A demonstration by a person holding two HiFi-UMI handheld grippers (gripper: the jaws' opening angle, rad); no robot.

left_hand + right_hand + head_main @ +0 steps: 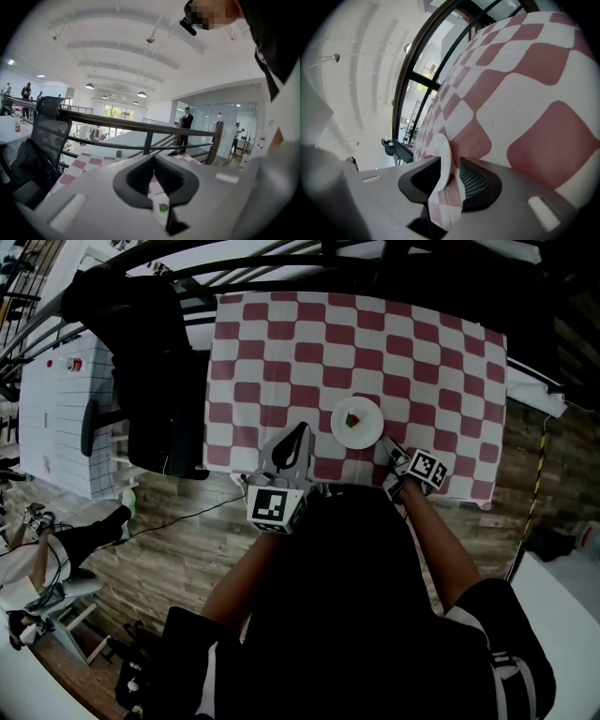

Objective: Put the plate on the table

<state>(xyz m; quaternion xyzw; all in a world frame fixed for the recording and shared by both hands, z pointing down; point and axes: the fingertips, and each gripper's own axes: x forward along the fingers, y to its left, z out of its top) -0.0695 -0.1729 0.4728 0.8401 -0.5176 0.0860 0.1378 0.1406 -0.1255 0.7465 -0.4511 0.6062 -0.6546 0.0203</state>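
Looks to be the letting-go step, with the plate lying flat on the checkered bench near its front edge and carrying a small red and green morsel. Shows the right claw low at the plate's near right rim, parted, with that rim between the pads, close against one and clear of the other, so not clamped. Shows the left claw just left of the plate, apart from it, tips drawn together on nothing. Calls next, most likely, for drawing the right claw straight back along the bench until clear of the rim, without lifting or nudging the plate, then raising it away
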